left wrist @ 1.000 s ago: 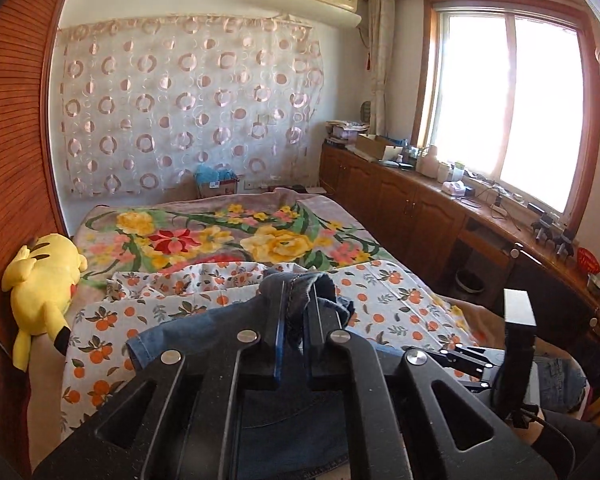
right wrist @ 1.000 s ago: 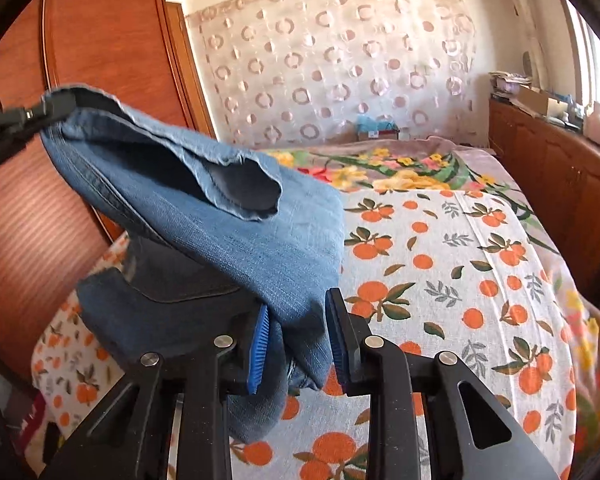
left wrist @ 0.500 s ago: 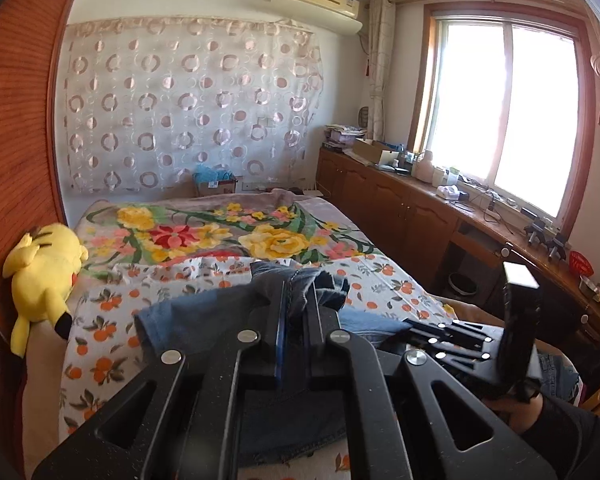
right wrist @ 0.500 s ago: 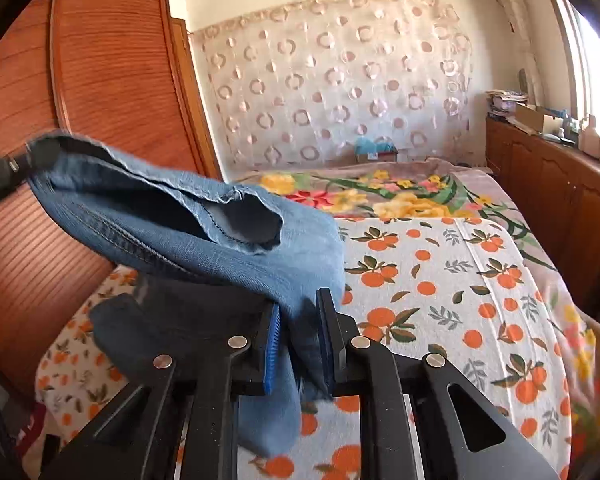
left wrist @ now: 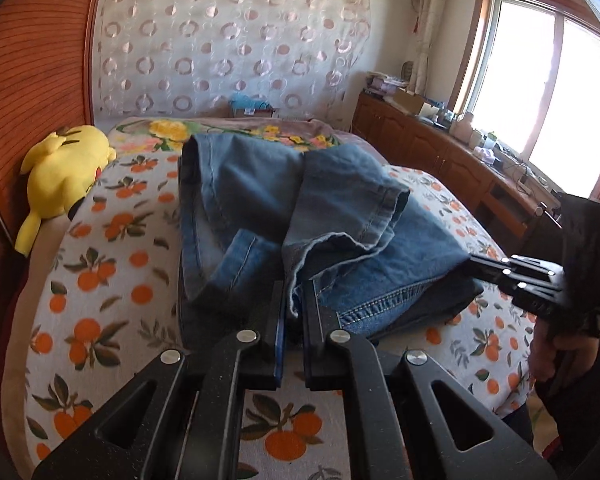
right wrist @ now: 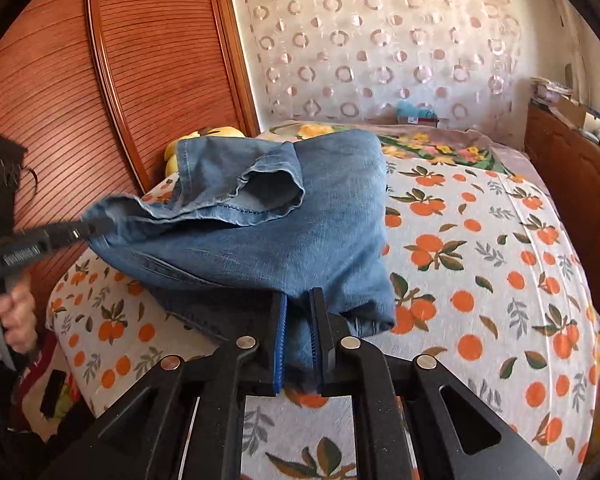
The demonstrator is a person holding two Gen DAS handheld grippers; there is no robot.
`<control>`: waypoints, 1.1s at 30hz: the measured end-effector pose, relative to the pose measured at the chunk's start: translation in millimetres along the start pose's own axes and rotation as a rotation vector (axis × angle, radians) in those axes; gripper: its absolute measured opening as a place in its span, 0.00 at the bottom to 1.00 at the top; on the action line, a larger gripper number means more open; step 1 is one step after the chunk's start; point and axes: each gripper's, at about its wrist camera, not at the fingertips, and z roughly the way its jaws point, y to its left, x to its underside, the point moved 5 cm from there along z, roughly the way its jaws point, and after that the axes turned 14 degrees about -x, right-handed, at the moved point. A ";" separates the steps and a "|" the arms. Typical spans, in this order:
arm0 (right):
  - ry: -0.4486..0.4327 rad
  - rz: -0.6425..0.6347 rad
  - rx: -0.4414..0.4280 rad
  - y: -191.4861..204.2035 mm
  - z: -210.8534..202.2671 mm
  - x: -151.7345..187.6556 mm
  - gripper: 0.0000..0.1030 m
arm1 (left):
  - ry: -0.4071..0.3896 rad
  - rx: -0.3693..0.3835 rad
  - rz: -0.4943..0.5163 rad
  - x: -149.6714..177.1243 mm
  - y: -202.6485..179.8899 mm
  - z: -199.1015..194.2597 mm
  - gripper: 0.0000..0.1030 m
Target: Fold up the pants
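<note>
Blue denim pants [left wrist: 268,200] lie folded over themselves on the orange-print bedspread [left wrist: 112,264]. My left gripper [left wrist: 294,312] is shut on a frayed leg hem at the near edge of the pile. My right gripper [right wrist: 300,328] is shut on the other part of the hem end, low over the bed; it also shows in the left wrist view [left wrist: 476,268]. In the right wrist view the pants [right wrist: 284,232] drape from my left gripper [right wrist: 100,226] at the left across to my right one. The leg layer lies over the waist part beneath.
A yellow plush toy [left wrist: 66,168] lies at the bed's left edge by the wooden headboard panel [right wrist: 100,80]. A floral blanket [right wrist: 432,148] covers the far end. A wooden cabinet [left wrist: 460,172] under the window runs along the right side.
Both grippers have come forward and down with the leg ends, laying the legs over the waist part on the bed. The right gripper's jaws have closed tighter on the denim.
</note>
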 end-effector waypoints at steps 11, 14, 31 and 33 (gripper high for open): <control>-0.073 -0.002 0.026 4.3 -18.9 -5.0 0.19 | -0.004 -0.024 0.026 10.4 5.0 -10.9 0.10; -0.061 0.015 0.056 -1.8 -2.1 -3.0 0.25 | -0.005 -0.031 0.024 11.5 9.0 -15.5 0.14; 0.012 0.009 0.141 -9.9 39.1 19.1 0.30 | -0.055 -0.081 0.078 -14.8 9.3 -10.9 0.46; 0.010 0.012 0.134 -9.1 40.1 19.9 0.30 | -0.052 -0.089 0.079 -20.7 13.3 -1.9 0.46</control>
